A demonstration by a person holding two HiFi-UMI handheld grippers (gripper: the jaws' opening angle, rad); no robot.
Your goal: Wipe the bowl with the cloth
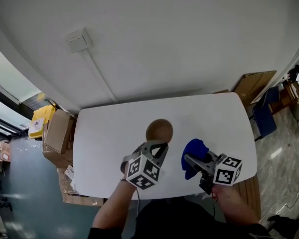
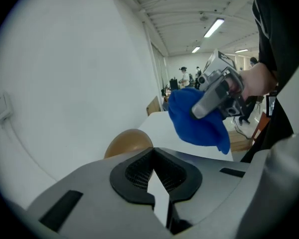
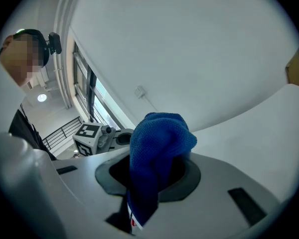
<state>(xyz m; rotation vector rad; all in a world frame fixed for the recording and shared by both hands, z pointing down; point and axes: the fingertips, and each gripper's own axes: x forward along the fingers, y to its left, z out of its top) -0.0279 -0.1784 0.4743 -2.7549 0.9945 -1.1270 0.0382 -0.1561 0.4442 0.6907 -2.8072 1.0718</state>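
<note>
1 bowl (image 1: 159, 130), 1 cloth (image 1: 195, 153), 1 table (image 1: 104, 133), 2 grippers (image 1: 159, 144) (image 1: 188, 159)

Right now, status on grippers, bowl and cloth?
Left gripper shut, fingers at rim of the brown round bowl; hold unconfirmed. Right gripper shut on the blue microfibre cloth. Nothing between cloth and bowl.

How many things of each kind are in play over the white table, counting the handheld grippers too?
brown bowl: 1
blue cloth: 1
grippers: 2, the left gripper and the right gripper
total: 4
</note>
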